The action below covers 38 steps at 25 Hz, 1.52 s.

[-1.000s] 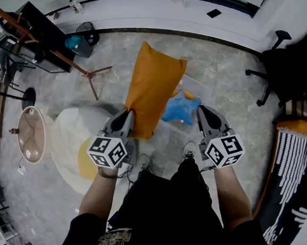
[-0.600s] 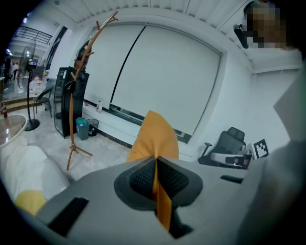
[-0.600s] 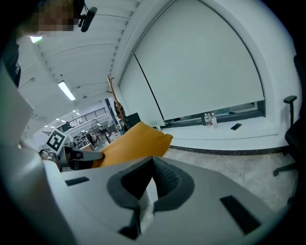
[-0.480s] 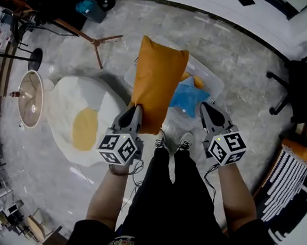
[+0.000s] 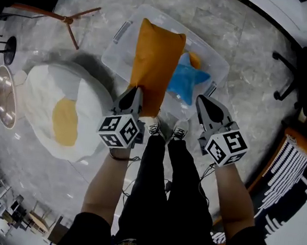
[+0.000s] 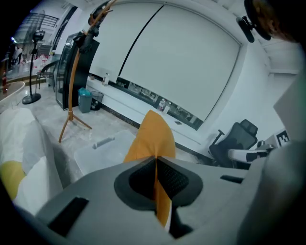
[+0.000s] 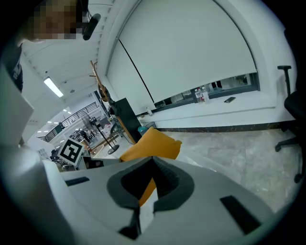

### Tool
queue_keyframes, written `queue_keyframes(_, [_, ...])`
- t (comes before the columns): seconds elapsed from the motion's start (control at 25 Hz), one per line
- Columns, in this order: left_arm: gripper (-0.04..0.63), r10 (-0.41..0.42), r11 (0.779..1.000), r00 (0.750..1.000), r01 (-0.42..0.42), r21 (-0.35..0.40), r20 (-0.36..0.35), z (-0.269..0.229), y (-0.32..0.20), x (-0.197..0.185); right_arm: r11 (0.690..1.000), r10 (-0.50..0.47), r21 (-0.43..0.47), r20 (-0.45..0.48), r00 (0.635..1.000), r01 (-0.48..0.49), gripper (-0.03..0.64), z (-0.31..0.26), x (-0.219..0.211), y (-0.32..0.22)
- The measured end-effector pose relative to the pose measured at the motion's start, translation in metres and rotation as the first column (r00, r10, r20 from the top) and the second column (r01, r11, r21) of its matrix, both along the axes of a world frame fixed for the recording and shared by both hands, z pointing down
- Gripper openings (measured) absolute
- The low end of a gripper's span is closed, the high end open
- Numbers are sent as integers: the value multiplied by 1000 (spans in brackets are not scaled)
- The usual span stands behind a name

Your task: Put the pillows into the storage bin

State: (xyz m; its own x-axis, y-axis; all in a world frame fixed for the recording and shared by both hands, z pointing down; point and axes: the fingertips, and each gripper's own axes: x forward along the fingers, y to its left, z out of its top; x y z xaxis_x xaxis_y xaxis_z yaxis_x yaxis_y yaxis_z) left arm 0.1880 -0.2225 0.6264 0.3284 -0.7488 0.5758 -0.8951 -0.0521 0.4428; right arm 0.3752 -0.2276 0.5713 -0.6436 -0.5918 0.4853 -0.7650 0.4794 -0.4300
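- Head view: the left gripper (image 5: 134, 92) was pressed shut on the near corner of the orange pillow (image 5: 155, 55).
- Head view: the pillow's long axis ran from the closed jaws straight away from the person, its body lying over the left half of the clear storage bin (image 5: 209, 48).
- Head view: a blue star-shaped pillow (image 5: 188, 81) lay inside the bin, just right of the orange one.
- Head view: the right gripper (image 5: 204, 103) pointed at the bin's near right side, its jaws together and apart from either pillow.
- Head view: a fried-egg cushion (image 5: 53, 110) lay on the floor to the left of the bin, outside it.
- Left gripper view: the left gripper (image 6: 156, 176) pinched a fold of orange fabric between its pads. The orange pillow (image 6: 152, 136) rose ahead of the jaws, with the storage bin (image 6: 103, 149) below and beyond it.
- Right gripper view: the right gripper (image 7: 152, 184) was closed on nothing. The orange pillow (image 7: 154, 143) showed ahead and to the left, clear of the pads.
- Judgement: the bin lay ahead of and below the holding hand, in line with the pillow's length, so lowering and release fell to the left hand alone.
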Motion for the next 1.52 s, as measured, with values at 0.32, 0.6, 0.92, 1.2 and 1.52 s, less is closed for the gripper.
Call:
queue_keyframes(0.32, [12,22,999,999,-21,-35,39,124,-23,-3,1000,15,-27,6,1000,-15,4,106,-16,-12])
queue_keyframes(0.6, [97,115,993,989,-115,-2,91,123,-10,5,999,-6,-33,22,1000,7,3,109,-30,-4])
queue_keyframes(0.92, [124,179,976,980,-188,110,90,-16,25,-1,992,-128,20,54,990,127,5,6,-61,19])
queue_keyframes(1.2, [63,242,938,963,-263,228,115,-170,67,-16,953,-282,118,9,959,279,3,-111,-103,43])
queue_keyframes(1.52, [6,230,871,948,-301,388,220,-322,90,-25,887,-345,341,45,938,310,3,-264,-129,41])
